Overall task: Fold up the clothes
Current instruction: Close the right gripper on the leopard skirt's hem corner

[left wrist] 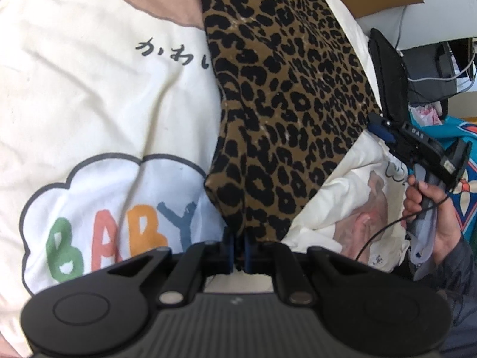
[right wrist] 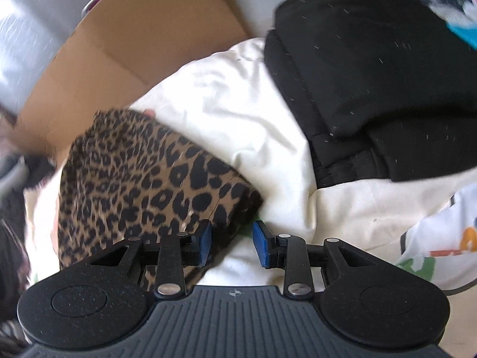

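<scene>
A leopard-print garment [left wrist: 283,98] lies folded in a long strip over a cream shirt [left wrist: 89,95] printed with "BABY" in a cloud. My left gripper [left wrist: 238,250] is shut on the near end of the leopard garment. My right gripper [right wrist: 232,246] is open, its blue pads [right wrist: 205,244] just past the corner of the leopard garment [right wrist: 143,179], with cream cloth [right wrist: 238,119] under it. In the left wrist view the right gripper [left wrist: 384,131] sits at the garment's right edge, held by a hand.
A folded black garment [right wrist: 372,74] lies on the cream cloth at the right. A brown cardboard sheet [right wrist: 134,35] lies beyond the clothes. A teal printed cloth [left wrist: 465,179] and cables and devices [left wrist: 432,68] are at the far right.
</scene>
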{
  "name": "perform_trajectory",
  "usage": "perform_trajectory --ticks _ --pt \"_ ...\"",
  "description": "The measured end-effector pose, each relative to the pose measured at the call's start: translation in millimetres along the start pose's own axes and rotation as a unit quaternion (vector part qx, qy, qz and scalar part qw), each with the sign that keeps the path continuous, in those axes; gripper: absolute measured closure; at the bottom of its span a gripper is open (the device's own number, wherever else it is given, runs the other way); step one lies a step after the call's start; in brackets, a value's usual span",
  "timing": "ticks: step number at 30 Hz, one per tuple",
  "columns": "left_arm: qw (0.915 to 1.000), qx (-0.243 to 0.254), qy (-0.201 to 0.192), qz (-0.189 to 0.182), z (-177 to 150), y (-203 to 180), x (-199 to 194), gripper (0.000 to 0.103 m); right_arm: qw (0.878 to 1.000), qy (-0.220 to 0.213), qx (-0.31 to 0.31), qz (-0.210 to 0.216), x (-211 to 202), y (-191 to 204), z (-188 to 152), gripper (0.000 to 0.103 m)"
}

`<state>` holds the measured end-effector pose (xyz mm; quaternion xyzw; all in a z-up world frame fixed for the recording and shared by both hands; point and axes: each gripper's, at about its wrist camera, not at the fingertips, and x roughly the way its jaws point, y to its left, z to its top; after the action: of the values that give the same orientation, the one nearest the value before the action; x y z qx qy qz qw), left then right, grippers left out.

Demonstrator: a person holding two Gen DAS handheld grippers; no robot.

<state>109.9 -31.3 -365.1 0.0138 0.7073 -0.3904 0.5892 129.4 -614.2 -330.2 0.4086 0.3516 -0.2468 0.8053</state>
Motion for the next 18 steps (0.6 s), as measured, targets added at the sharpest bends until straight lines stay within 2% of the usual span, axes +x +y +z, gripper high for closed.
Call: perform_trajectory --ticks 3,11,18 --pt "1.0000 0.001 0.002 0.004 1 -1 1 0.096 0.998 0.002 0.053 0.032 6 -12 2 0.064" --pt "0.9999 0.001 0.007 0.014 3 -2 6 0.096 0.990 -0.002 0.121 0.076 23 -31 1 0.063" --pt "0.9999 -0.005 0.005 0.013 4 -1 8 0.096 0.986 -0.011 0.135 0.094 18 -34 5 0.064"
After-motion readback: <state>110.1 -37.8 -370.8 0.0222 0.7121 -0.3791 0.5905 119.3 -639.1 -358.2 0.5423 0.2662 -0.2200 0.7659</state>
